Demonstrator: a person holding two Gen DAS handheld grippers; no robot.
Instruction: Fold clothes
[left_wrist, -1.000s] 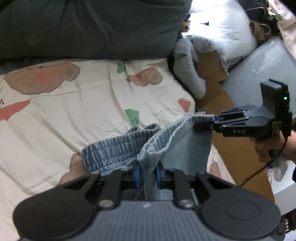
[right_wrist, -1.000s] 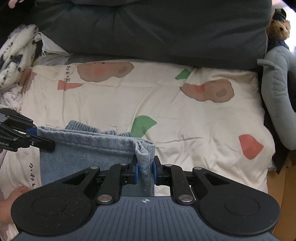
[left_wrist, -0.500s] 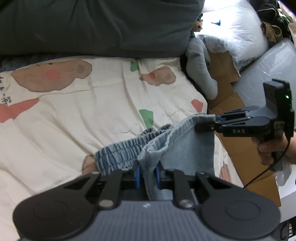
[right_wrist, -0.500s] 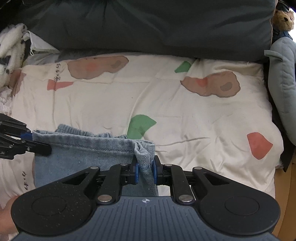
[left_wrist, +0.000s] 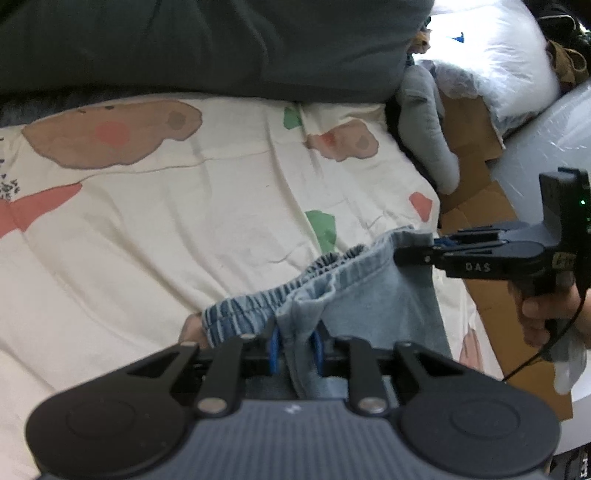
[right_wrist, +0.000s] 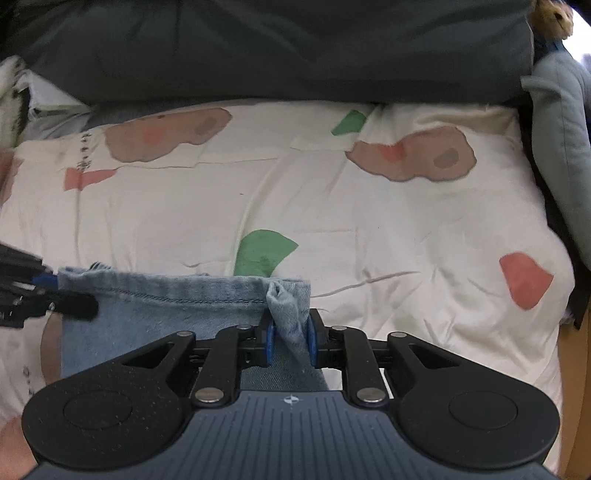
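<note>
- As both hands have sunk toward the patterned quilt (right_wrist: 332, 206), the denim shorts (left_wrist: 373, 295) hang lower, their hem edge stretched between the two tools.
- Left gripper (left_wrist: 295, 345): jaws opening, denim between them.
- Right gripper (right_wrist: 290, 341): jaws likewise opening, hem corner between.
- Likely meaning: the fold is being laid down and released.

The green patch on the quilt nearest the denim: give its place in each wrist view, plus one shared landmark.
Left wrist view: green patch sits right of centre, just above the denim garment.
Right wrist view: green patch sits centre, just above the denim hem.
Shared landmark: the dark grey cushion across the top.
</note>
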